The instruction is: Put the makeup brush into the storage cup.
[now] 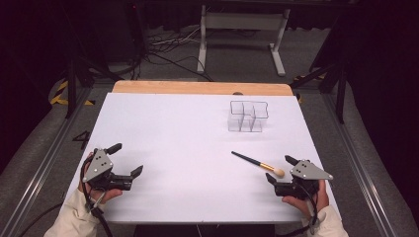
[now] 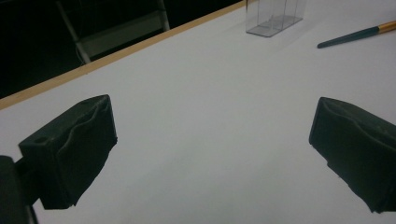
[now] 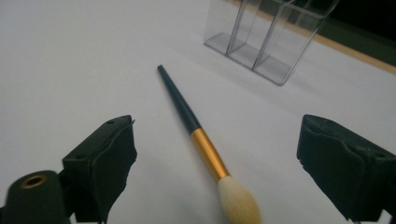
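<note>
Near the clear organizer (image 1: 248, 116), toward the person, brush (image 1: 258, 164) lies flat on desk (image 1: 173, 143). Right claw (image 1: 280, 170) gapes beside its bristles, empty; left claw (image 1: 126, 160) gapes, well apart. Likely light, stiff, rolls easily; soft tip. Grasp mid-handle or ferrule.

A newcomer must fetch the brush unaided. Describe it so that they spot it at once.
On the white table, look at the near right part, in front of the clear compartment organizer. There lies the makeup brush, flat, just ahead of the right gripper. Its dark handle, gold ferrule and pale fluffy tip set it apart.
</note>
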A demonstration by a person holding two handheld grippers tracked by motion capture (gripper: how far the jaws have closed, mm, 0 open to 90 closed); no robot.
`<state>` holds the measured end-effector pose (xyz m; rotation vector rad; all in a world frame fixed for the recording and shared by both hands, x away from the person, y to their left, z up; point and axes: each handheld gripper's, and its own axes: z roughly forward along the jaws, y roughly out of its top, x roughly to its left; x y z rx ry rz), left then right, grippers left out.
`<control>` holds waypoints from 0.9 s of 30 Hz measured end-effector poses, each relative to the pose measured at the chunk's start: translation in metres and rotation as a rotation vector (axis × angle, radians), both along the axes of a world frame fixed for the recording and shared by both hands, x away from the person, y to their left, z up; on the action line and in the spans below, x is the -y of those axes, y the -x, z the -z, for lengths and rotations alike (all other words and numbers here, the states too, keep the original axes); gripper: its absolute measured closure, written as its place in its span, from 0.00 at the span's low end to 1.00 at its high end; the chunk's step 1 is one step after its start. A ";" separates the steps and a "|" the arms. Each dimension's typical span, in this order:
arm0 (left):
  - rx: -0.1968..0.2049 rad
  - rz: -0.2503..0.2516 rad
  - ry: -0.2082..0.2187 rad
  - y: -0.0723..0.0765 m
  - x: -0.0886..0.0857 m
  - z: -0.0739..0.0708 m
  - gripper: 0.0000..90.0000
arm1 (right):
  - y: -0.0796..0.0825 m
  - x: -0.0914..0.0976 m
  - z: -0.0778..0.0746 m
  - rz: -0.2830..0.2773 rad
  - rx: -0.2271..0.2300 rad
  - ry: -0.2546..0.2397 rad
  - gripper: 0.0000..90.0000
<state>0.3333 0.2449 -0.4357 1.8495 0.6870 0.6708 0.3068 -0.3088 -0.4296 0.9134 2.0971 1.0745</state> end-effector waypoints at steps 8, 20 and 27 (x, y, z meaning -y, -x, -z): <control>-0.015 0.029 -0.007 0.005 0.001 0.002 0.02 | -0.005 0.001 -0.004 -0.007 -0.033 -0.005 0.19; -0.025 0.053 -0.054 0.007 0.008 0.005 0.03 | -0.059 -0.020 -0.041 -0.097 -0.293 0.264 0.31; -0.050 0.064 -0.062 0.006 0.008 0.008 0.04 | -0.092 -0.034 -0.032 -0.155 -0.519 0.405 0.41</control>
